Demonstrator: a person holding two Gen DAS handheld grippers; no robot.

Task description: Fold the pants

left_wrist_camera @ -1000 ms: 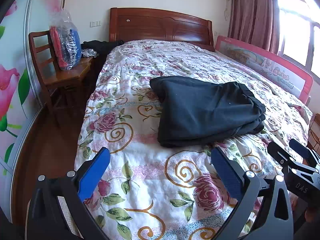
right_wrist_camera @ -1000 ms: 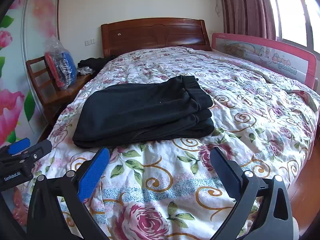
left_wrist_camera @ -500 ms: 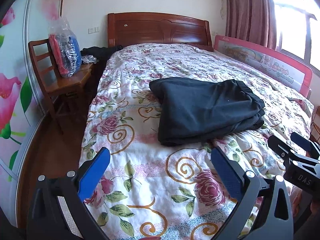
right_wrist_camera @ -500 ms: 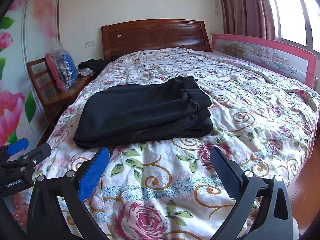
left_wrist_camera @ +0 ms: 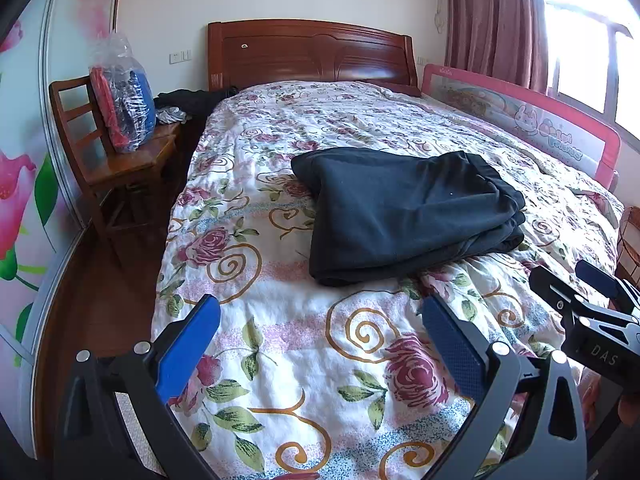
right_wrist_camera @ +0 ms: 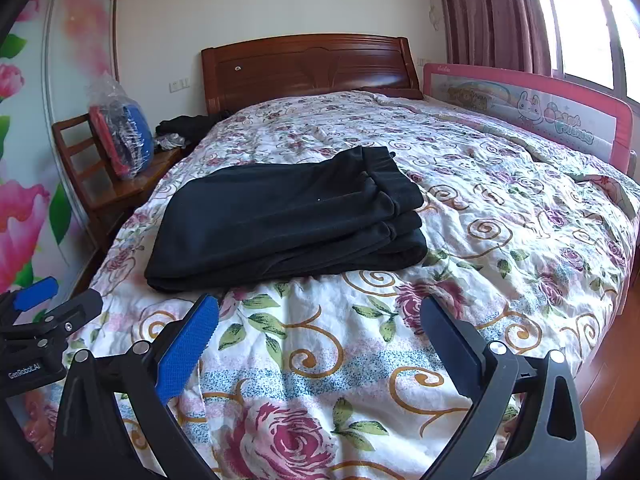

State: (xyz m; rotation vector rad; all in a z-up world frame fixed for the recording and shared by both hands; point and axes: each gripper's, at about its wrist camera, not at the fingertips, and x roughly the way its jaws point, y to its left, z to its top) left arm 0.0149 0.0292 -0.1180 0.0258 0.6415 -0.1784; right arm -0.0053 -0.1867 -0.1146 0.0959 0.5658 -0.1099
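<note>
Between the wide-spread fingers of the left gripper [left_wrist_camera: 320,320] lies only flowered quilt [left_wrist_camera: 280,352]; it holds nothing. Just to its right, the right gripper [right_wrist_camera: 318,316] hangs equally wide open and empty above the same quilt. Ahead of both, well clear of the fingertips, the dark pants [right_wrist_camera: 288,216] lie folded into a flat stack of layers on the bed. Farther ahead stands the wooden headboard [left_wrist_camera: 308,54]. Off to the left, a wooden chair [left_wrist_camera: 104,160] carries a plastic-wrapped bundle [left_wrist_camera: 122,108]; a pink bed rail [right_wrist_camera: 532,108] runs along the right.
</note>
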